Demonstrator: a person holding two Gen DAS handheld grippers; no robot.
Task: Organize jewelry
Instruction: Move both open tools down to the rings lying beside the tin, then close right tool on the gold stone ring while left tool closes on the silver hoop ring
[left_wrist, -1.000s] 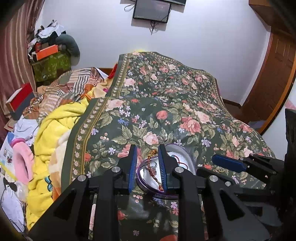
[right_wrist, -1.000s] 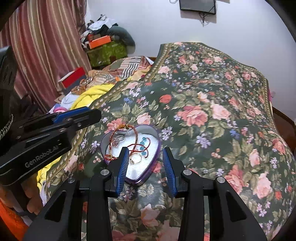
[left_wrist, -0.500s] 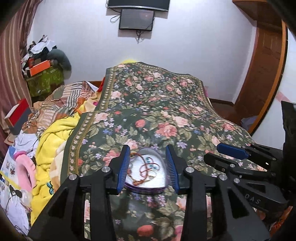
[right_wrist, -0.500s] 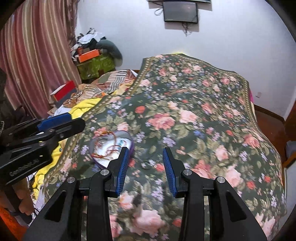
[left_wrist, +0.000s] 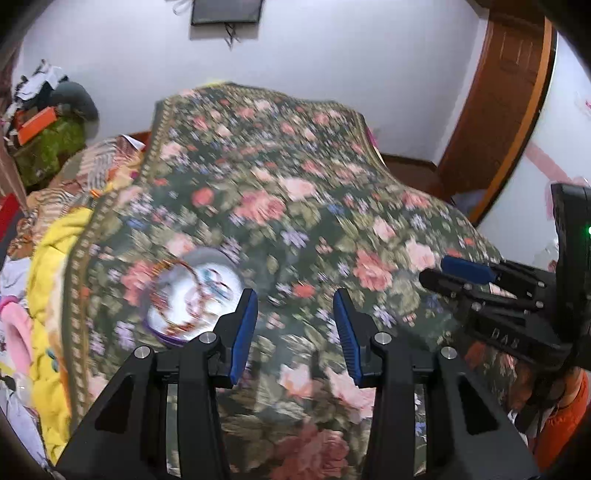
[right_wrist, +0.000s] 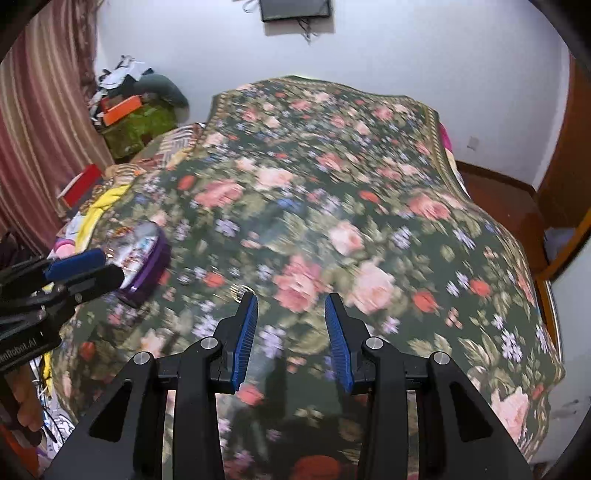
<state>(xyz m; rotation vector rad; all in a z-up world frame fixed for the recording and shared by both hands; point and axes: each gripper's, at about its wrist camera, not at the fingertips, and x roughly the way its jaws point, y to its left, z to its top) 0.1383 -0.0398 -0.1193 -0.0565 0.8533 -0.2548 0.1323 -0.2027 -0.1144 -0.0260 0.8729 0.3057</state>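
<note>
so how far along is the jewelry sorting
Looks mostly done: the heart-shaped tin lies open on the floral bedspread with bracelets and threads piled inside. Nothing is in hand: the left gripper and right gripper are both open and empty. Left: maybe a small ring-like glint on the cover; blur prevents certainty.

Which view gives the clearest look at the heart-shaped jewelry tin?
The left wrist view: the heart-shaped jewelry tin shows its pale interior from above with tangled red and gold strands, though motion-blurred and clipped by the left gripper. The right wrist view shows the tin at an angle, mostly its purple wall, partly hidden behind the left gripper's fingertips.
</note>
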